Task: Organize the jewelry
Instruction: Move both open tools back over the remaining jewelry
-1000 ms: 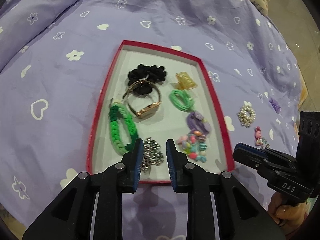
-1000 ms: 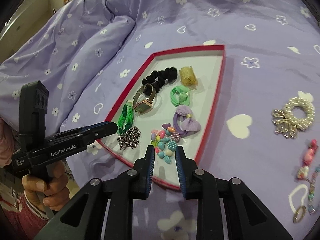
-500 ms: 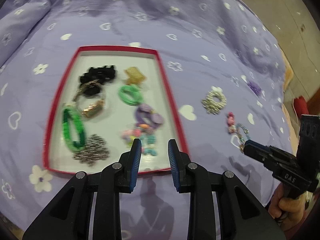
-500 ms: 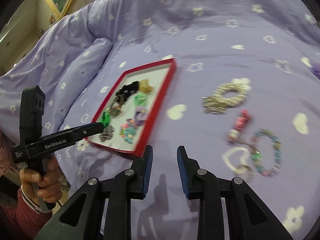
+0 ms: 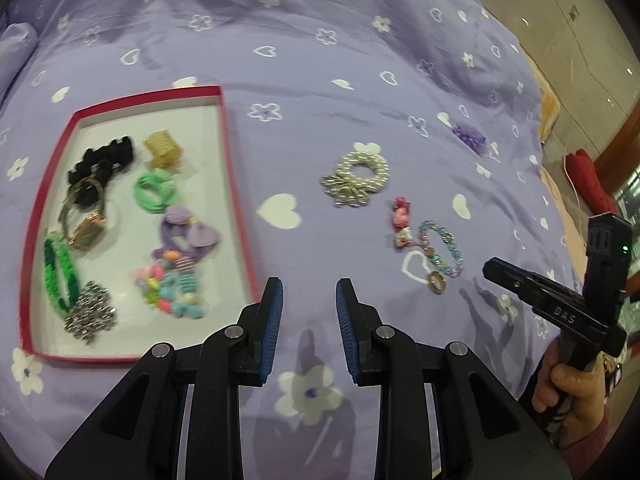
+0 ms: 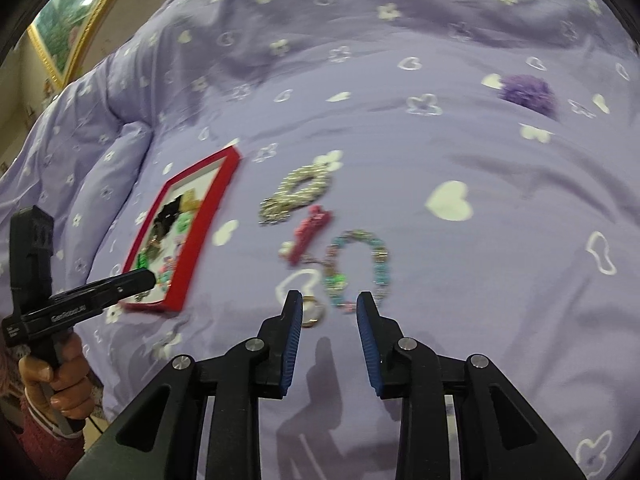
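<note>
The right gripper, empty with jaws parted, hangs over the pastel beaded bracelet loose on the purple quilt, probably the next piece for the red-rimmed tray; the left gripper is parted, empty.

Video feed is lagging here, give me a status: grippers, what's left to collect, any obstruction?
Left gripper and right gripper open, empty. Right over gold ring and beaded bracelet. Pearl scrunchie, pink charm, purple flower lie outside red tray. No obstruction.
</note>
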Available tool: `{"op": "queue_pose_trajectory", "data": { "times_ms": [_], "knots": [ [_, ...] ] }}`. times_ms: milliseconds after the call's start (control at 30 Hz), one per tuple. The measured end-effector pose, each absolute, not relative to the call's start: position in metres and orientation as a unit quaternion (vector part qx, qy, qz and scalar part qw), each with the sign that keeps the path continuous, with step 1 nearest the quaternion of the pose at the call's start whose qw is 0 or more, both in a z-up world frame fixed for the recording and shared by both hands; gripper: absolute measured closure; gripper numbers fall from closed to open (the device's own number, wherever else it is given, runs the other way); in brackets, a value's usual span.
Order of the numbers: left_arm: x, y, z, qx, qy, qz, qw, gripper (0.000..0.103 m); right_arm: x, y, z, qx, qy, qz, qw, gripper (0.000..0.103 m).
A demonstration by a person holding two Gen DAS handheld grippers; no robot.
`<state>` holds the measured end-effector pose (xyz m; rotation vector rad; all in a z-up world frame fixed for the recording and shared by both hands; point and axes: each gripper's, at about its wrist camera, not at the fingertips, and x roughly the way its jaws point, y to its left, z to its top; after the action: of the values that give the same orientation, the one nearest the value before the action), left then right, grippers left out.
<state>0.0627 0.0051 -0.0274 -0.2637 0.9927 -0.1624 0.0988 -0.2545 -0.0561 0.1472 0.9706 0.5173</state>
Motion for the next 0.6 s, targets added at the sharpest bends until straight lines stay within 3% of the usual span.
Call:
{"op": "queue_pose_trajectory", "data": {
  "times_ms": [533, 600],
  "knots": [
    [0.112, -0.052, -0.041, -0.102, 0.491, -0.14, 0.854, 0.074, 0.131, -0.255, -0.085, 0.039, 0.477, 0.232, 0.847, 0.073],
    [0.122, -0.061, -0.045, -0.1, 0.495, -0.148, 0.85, 0.074, 0.134, -0.251, -0.09, 0.029, 0.479, 0.23, 0.847, 0.078]
  ]
}}
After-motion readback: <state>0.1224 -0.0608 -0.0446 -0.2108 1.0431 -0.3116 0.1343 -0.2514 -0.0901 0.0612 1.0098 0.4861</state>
